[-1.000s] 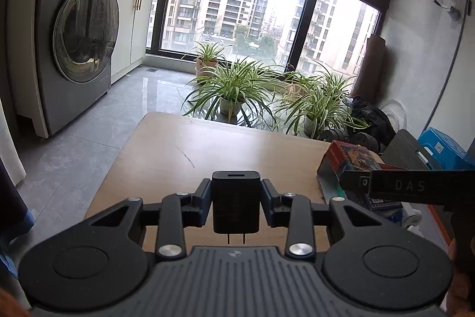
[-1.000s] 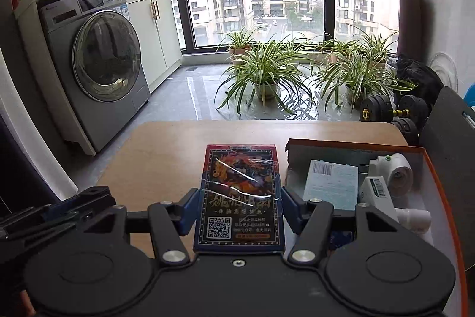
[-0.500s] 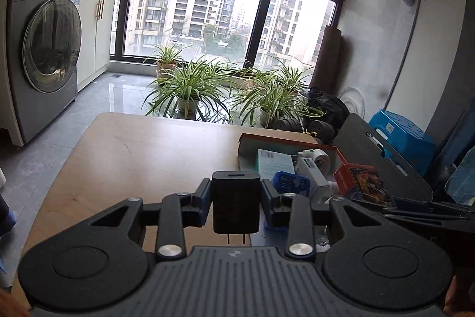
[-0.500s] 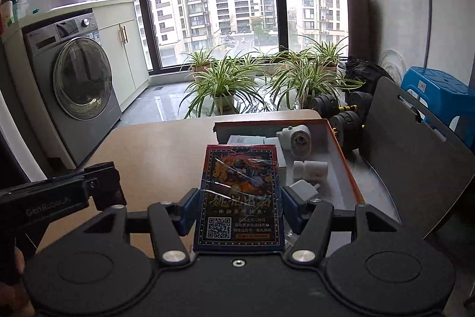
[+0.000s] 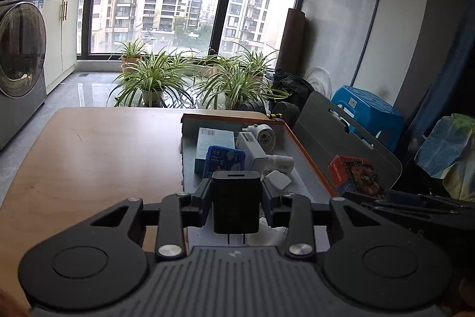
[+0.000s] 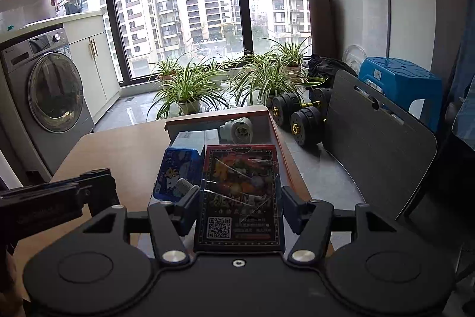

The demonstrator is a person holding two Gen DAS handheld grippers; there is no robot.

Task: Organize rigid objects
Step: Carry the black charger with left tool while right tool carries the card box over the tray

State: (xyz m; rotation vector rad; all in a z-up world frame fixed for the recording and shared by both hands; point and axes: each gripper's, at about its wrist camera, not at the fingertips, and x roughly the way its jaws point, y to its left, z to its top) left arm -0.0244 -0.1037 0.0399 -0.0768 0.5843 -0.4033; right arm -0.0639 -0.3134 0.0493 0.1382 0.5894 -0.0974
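Your left gripper (image 5: pixel 236 199) is clenched on one black charger (image 5: pixel 236 201), a plain matte block held upright with a slot on its top face and two metal prongs pointing down toward you. It sits above the near end of the box (image 5: pixel 299 138), an open tray with an orange rim and pale grey inside that rests on the right half of the wooden table (image 5: pixel 89 156).

Your right gripper (image 6: pixel 239 205) is grasping one card pack (image 6: pixel 240 195), a flat red-and-black packet in crinkled clear wrap with a QR code at its lower left; it is held flat over the same box (image 6: pixel 277 138). In the left wrist view the pack (image 5: pixel 354 176) shows at the box's right rim.

Inside the box you can count one pale blue carton (image 5: pixel 215 140) with a barcode, one dark blue tin (image 5: pixel 224 161) with white characters lying on it, one long white box (image 5: pixel 252 149), one white round-faced device (image 5: pixel 262 135) at the far end, one white cylinder (image 5: pixel 280 162), and one small white square block (image 5: pixel 277 179) just beyond the charger.

Beyond the table stand several potted spider plants (image 5: pixel 151 79), too overlapped to count. One washing machine (image 6: pixel 50 91) stands at the left, two black dumbbells (image 6: pixel 299 115) lie on the floor, and one blue stool (image 6: pixel 397 79) stands behind a dark chair back (image 6: pixel 377 156).
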